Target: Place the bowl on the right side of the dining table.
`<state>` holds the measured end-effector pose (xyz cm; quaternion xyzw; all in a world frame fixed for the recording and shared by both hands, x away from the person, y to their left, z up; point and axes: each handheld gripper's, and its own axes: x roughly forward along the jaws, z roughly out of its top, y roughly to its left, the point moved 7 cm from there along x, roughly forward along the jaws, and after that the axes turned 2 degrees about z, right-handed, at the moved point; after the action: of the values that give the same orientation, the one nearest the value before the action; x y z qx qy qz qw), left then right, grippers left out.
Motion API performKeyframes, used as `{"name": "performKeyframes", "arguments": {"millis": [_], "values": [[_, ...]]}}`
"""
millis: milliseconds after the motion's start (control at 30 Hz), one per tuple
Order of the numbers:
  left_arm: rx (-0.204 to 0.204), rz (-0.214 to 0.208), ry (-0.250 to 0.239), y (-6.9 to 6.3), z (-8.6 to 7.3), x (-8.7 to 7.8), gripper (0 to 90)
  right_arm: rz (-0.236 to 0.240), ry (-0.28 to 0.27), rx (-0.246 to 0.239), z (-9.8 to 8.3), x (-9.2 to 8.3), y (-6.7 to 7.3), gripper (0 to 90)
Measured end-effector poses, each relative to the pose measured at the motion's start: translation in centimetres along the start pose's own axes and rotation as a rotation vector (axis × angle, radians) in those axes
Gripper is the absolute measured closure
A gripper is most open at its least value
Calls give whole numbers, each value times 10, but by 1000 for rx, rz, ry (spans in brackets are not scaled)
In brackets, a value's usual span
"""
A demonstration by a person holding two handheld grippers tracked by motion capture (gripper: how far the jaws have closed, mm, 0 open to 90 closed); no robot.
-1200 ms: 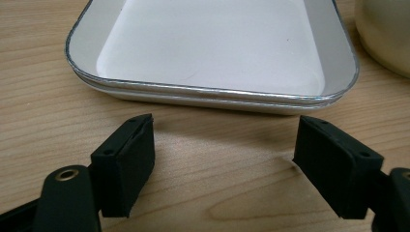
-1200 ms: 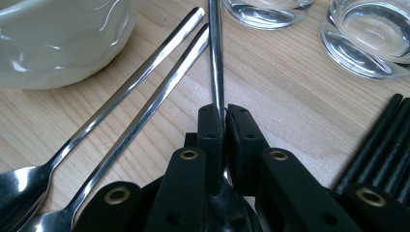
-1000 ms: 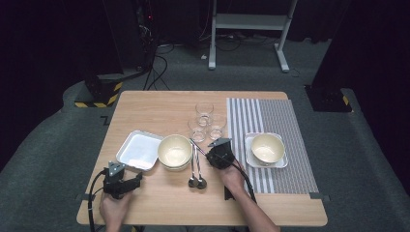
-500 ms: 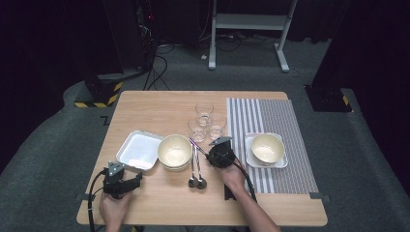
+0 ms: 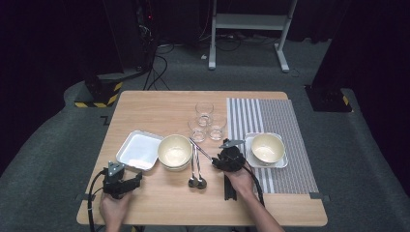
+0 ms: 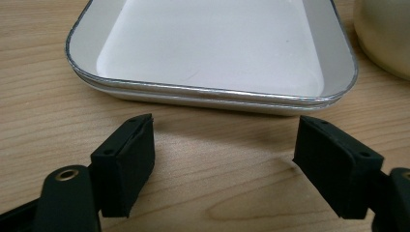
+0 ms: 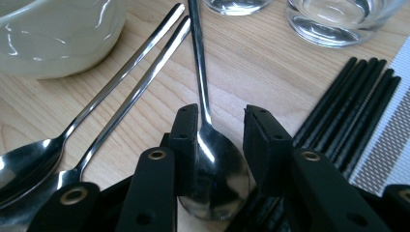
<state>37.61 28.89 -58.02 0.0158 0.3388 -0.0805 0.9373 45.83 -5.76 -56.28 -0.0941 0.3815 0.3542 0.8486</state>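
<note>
1. The jaws of the right gripper point(image 7: 220, 140) have just been opening, and a third spoon point(image 7: 211, 159) is seen between them. Its bowl lies near the camera and its handle runs away toward the glasses point(image 7: 338, 19).
2. In the right gripper view, one pad still seems to touch the edge of the spoon's bowl while the other stands clear, so the spoon is probably no longer clamped.
3. That spoon is seen on the wooden table point(image 5: 159, 111), just beside the two spoons point(image 5: 196, 181) already lying by the cream bowl point(image 5: 174, 151), with the black chopsticks point(image 7: 348, 111) on its other side.
4. So the spoon looks like it's being set down next to its mates – place-setting stuff, judged as a release step nearly done.
5. The left gripper point(image 6: 222, 159) is held wide open with nothing in it, parked low in front of the white tray point(image 6: 212, 92), apart from the rim.
6. A second bowl point(image 5: 267, 147) is already placed on the striped mat point(image 5: 285, 116).
7. Next, a clean pull-back of the right gripper is likely needed so the spoon isn't dragged.
</note>
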Motion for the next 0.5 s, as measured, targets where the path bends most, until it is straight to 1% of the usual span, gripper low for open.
{"name": "performKeyframes", "arguments": {"millis": [100,267,433,500], "values": [[-3,-1,0,0,0,0,226,-5,7,10,-4,-1,-2,646],[-3,-2,-1,0,0,0,226,-6,8,12,-7,1,-3,634],[-3,-2,0,0,0,0,226,-6,10,7,-10,2,-3,634],[-2,-1,0,0,0,0,226,-9,11,-4,-10,2,-2,636]]}}
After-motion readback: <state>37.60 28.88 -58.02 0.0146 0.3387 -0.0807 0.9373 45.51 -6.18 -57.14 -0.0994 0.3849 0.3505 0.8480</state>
